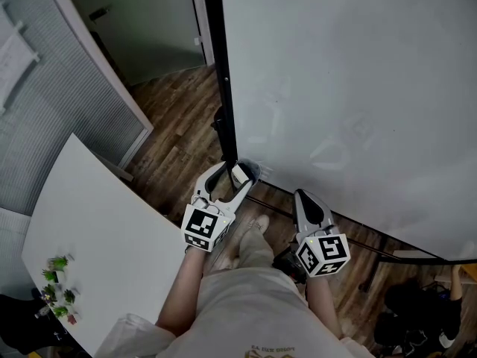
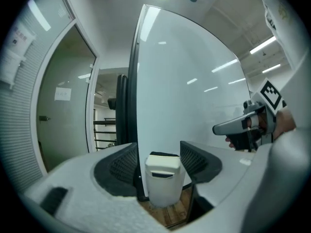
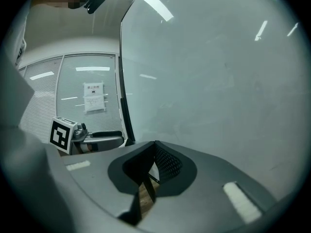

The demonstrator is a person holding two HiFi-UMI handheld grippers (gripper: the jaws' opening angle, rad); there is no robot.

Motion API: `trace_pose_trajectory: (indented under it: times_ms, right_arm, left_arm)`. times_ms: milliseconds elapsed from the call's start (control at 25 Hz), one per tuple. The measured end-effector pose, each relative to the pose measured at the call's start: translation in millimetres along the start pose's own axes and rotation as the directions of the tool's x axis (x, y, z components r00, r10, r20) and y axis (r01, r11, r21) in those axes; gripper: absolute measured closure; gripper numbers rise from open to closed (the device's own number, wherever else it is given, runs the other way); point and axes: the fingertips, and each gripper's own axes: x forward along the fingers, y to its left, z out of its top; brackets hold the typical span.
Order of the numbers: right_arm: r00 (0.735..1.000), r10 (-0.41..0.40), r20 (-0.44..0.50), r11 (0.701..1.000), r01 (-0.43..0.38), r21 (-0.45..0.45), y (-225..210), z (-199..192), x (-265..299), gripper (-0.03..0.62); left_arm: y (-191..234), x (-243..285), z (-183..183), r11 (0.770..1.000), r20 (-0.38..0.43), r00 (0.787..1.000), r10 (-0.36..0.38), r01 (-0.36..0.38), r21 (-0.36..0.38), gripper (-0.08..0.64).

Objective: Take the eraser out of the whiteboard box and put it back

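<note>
My left gripper [image 1: 232, 174] is shut on a white eraser [image 1: 240, 174] at the lower left corner of the big whiteboard [image 1: 350, 88]. In the left gripper view the eraser [image 2: 163, 178] stands upright between the two black pads, its dark felt side turned away, with wood floor under it. A small dark shape [image 1: 254, 171] sits just behind the eraser against the board's black edge post [image 1: 220, 73]; I cannot tell whether it is the box. My right gripper [image 1: 300, 194] hangs shut and empty to the right, close below the board. Its own view shows the pads [image 3: 165, 163] closed together.
A white table [image 1: 97, 230] stands at the left with small green plants [image 1: 58, 278] on its near corner. A glass partition with blinds [image 1: 45, 118] lies beyond it. The board's lower stand bar [image 1: 358, 241] crosses the wood floor, and dark bags [image 1: 417, 304] lie at the lower right.
</note>
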Motion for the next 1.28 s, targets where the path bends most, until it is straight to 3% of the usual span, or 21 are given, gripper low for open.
trace_pose_trajectory:
  times_ms: [120, 520, 1280]
  right_arm:
    - [1.0, 0.01, 0.01, 1.0, -0.009, -0.003, 4.8, 2.3, -2.2, 0.58]
    - [0.999, 0.025, 0.03, 0.999, -0.024, -0.022, 19.0, 5.0, -12.5, 0.581]
    - [0.997, 0.048, 0.058, 0.998, -0.045, -0.051, 44.7, 14.0, -30.4, 0.581]
  left_arm:
    - [5.1, -9.6, 7.8, 0.999, 0.035, 0.999, 0.017, -0.016, -0.038, 0.291]
    - [2.6, -42.3, 22.4, 0.998, 0.068, 0.996, 0.059, -0.057, -0.018, 0.418]
    - [-8.4, -78.3, 33.7, 0.993, 0.095, 0.989, 0.115, -0.112, -0.041, 0.551]
